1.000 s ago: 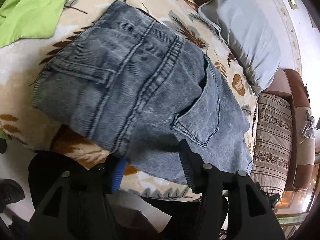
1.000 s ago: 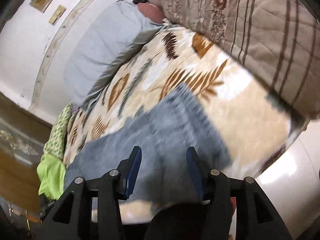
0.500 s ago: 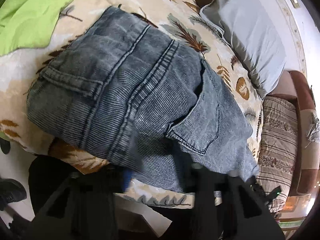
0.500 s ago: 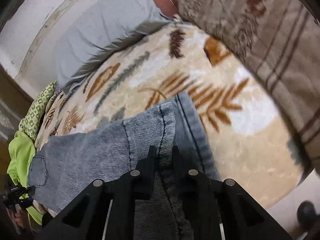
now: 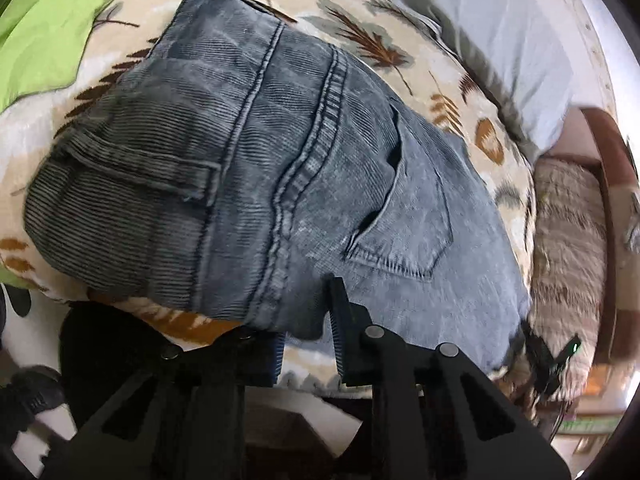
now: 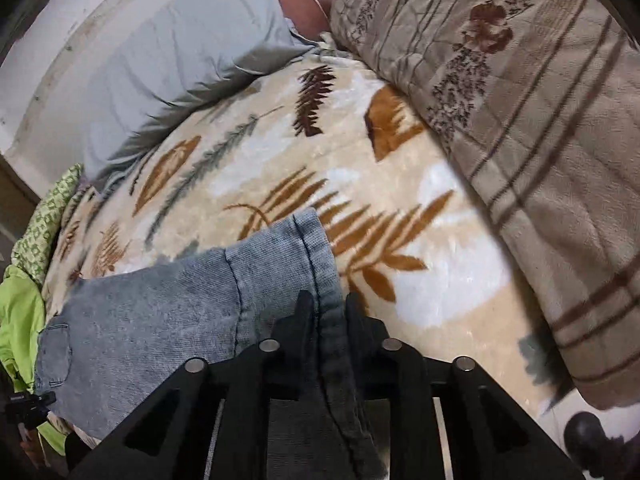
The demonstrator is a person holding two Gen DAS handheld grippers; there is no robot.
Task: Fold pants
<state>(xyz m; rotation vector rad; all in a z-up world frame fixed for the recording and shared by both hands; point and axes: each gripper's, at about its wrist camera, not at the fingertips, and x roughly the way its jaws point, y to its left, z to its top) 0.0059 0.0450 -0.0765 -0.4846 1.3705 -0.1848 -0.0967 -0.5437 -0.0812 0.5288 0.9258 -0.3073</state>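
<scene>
Blue-grey denim pants (image 5: pixel 280 184) lie on a leaf-patterned blanket (image 5: pixel 400 52), seat side up, with a back pocket (image 5: pixel 404 224) showing. My left gripper (image 5: pixel 308 324) straddles the near edge of the seat: the fabric sits between its two fingers, which are still apart. In the right wrist view the leg ends (image 6: pixel 280 264) lie doubled on the blanket (image 6: pixel 280 160). My right gripper (image 6: pixel 326 312) is shut on the hem, and the denim runs back between its fingers.
A grey pillow (image 5: pixel 500 40) lies at the back, also in the right wrist view (image 6: pixel 180 60). A brown striped quilt (image 6: pixel 520 100) is piled on the right. Green cloth (image 5: pixel 40 28) lies on the left. The bed edge and floor are just below both grippers.
My right gripper went from open above the leg ends to shut on the hem. My left gripper moved in on the seat edge and its fingers narrowed around the fabric.
</scene>
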